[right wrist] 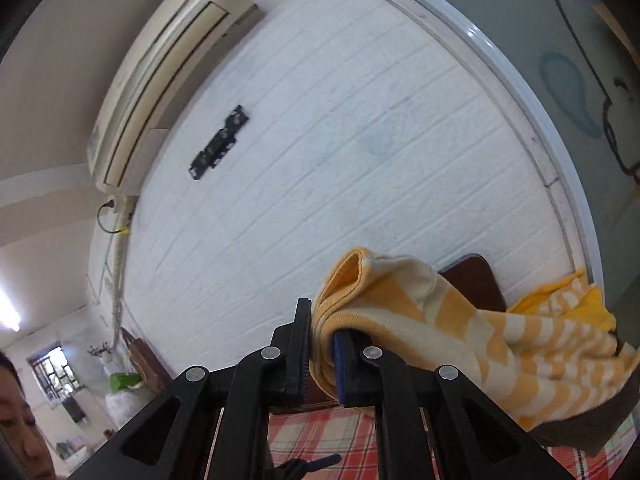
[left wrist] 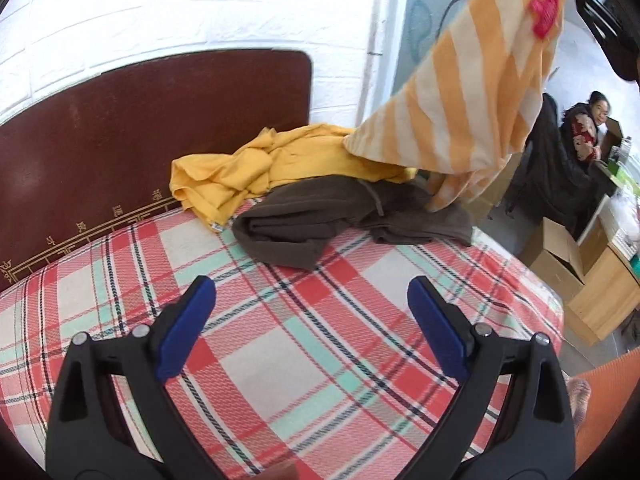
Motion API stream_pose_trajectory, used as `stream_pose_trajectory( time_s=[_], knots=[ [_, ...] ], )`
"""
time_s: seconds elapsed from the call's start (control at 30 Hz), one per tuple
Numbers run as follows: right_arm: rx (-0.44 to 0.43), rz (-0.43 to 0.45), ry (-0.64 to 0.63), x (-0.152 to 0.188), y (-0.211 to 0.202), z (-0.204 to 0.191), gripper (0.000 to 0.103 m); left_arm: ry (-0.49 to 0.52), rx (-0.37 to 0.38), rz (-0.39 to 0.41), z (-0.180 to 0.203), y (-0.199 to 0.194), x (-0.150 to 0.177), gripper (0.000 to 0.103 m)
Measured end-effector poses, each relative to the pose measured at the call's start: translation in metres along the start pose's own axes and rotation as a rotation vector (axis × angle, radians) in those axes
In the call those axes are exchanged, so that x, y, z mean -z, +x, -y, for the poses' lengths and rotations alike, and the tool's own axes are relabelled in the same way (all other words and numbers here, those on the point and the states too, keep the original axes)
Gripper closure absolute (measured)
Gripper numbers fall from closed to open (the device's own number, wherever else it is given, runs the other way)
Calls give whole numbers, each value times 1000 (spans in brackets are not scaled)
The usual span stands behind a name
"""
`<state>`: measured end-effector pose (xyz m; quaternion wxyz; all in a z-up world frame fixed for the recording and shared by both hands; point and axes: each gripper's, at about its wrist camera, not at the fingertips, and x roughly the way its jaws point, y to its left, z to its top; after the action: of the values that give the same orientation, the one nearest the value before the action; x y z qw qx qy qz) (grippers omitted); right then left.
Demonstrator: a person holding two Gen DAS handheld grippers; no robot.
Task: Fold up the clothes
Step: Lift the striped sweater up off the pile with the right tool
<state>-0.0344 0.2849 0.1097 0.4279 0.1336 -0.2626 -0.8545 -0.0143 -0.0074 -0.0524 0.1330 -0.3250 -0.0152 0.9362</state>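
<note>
My right gripper (right wrist: 322, 344) is shut on the edge of an orange-and-white striped garment (right wrist: 480, 344) and holds it up in the air. In the left wrist view the striped garment (left wrist: 472, 92) hangs at the upper right, its lower end touching the pile. My left gripper (left wrist: 312, 312) is open and empty, low over the plaid bed (left wrist: 304, 360). A yellow garment (left wrist: 256, 168) and a dark brown garment (left wrist: 340, 216) lie crumpled at the head of the bed.
A dark red headboard (left wrist: 140, 128) stands behind the clothes against a white brick wall (right wrist: 340, 140). A person (left wrist: 588, 124) sits at a desk to the right. Cardboard boxes (left wrist: 560, 256) and a wooden cabinet (left wrist: 604, 304) stand beside the bed's right edge.
</note>
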Motion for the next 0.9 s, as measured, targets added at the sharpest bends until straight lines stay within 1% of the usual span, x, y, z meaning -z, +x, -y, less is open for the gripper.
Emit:
stream_pose_trajectory(
  time_s=[0.03, 0.13, 0.17, 0.27, 0.37, 0.43, 0.53, 0.63, 0.67, 0.73, 0.8, 0.9],
  knots=[
    [-11, -7, -16, -2, -1, -14, 94, 5, 18, 14, 3, -8, 2, 6],
    [-51, -46, -53, 0, 0, -57, 94, 54, 77, 90, 13, -41, 12, 6],
    [-66, -62, -62, 2, 3, -70, 94, 75, 80, 115, 15, -52, 16, 6],
    [-122, -109, -93, 14, 9, -107, 94, 112, 116, 197, 12, -88, 30, 6],
    [-190, -144, -103, 31, 16, -138, 94, 106, 144, 256, 4, -111, 41, 6],
    [-227, -162, -112, 41, 22, -157, 94, 99, 175, 267, -2, -120, 48, 6],
    [-285, -175, -116, 53, 25, -180, 94, 99, 180, 271, -14, -126, 54, 6],
    [-311, -157, -116, 63, 17, -194, 94, 17, 268, 236, -40, -130, 60, 6],
    [-317, -149, -110, 65, 13, -196, 94, 0, 283, 230, -47, -134, 64, 6],
    [-333, -140, -98, 68, 4, -200, 94, 13, 320, 232, -57, -148, 72, 6],
    [-343, -140, -115, 70, -3, -209, 94, 29, 347, 245, -64, -163, 79, 6],
    [-352, -138, -153, 73, -8, -227, 94, 107, 330, 280, -56, -181, 82, 6]
  ],
)
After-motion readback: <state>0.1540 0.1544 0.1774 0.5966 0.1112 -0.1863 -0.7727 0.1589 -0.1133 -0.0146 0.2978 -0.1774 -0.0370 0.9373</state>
